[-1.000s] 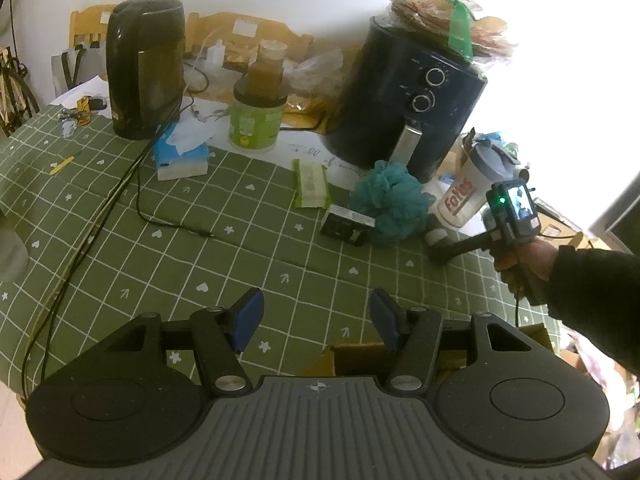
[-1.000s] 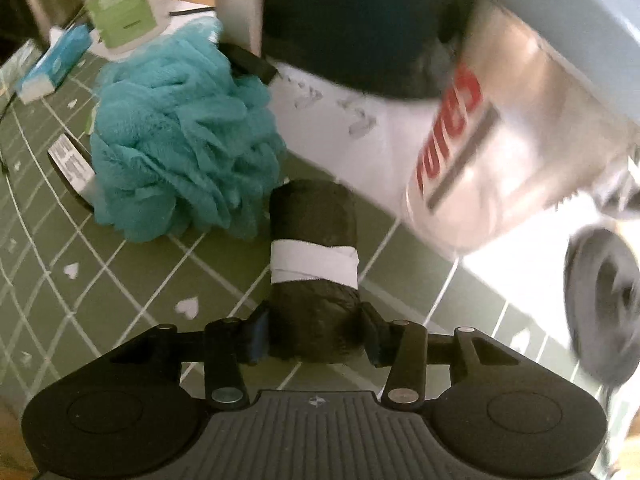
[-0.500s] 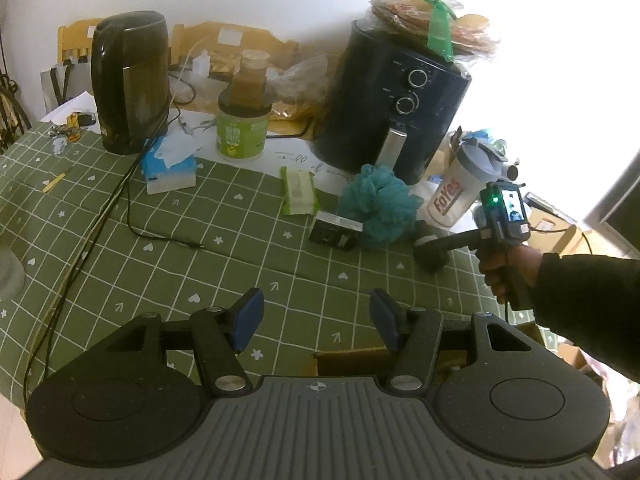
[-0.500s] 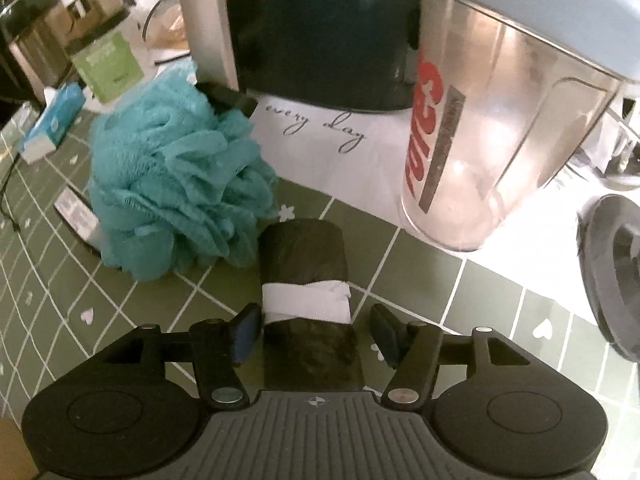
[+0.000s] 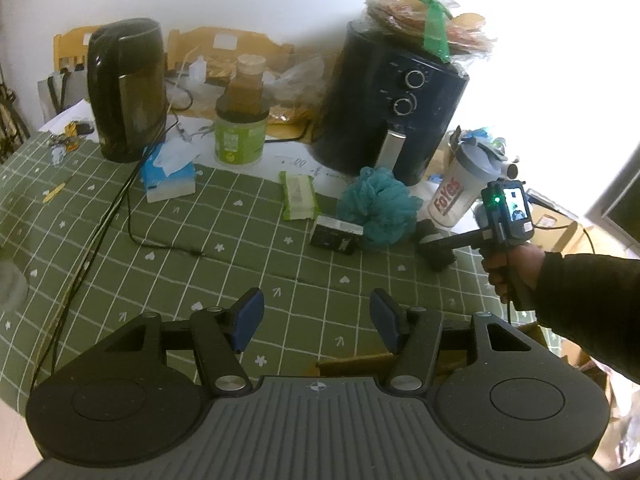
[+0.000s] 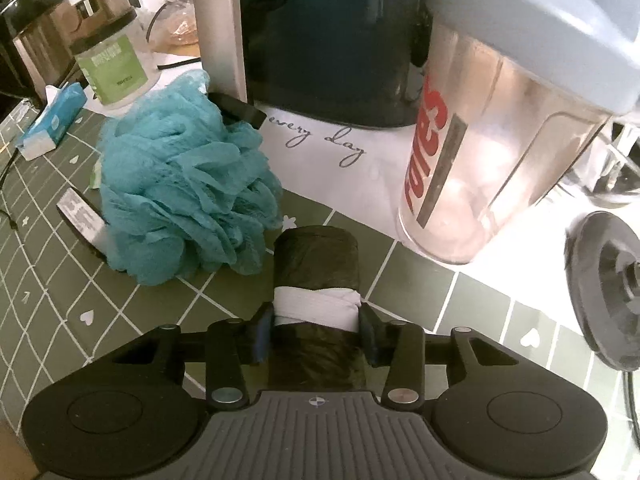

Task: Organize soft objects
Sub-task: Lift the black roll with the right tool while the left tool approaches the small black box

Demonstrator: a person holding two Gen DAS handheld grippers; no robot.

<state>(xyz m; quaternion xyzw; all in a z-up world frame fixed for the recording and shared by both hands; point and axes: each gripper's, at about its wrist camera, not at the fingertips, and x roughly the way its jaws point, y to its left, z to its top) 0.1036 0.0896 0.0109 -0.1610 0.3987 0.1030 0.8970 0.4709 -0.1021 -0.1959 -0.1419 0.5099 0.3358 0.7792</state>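
Observation:
A dark rolled bundle with a white band (image 6: pixel 316 276) lies on the green checked tablecloth (image 6: pixel 120 320). My right gripper (image 6: pixel 316 330) is shut on its near part, fingers pressing both sides at the band. A teal mesh bath pouf (image 6: pixel 184 200) sits just left of the roll, touching it. In the left wrist view the pouf (image 5: pixel 380 208), the roll (image 5: pixel 436 248) and the right gripper (image 5: pixel 440 244) are at the right. My left gripper (image 5: pixel 316 320) is open and empty above the table's near edge.
A clear shaker cup with red lettering (image 6: pixel 492 152) stands right of the roll, a dark air fryer (image 6: pixel 320 40) behind it. A black box (image 5: pixel 336 234), green packet (image 5: pixel 298 196), tissue pack (image 5: pixel 168 176), green jar (image 5: pixel 239 136), kettle (image 5: pixel 128 88) and cables (image 5: pixel 120 208) lie further left.
My right gripper opened around the roll half a second ago and has closed on it again at the band. The left gripper has drawn back a little from the table.

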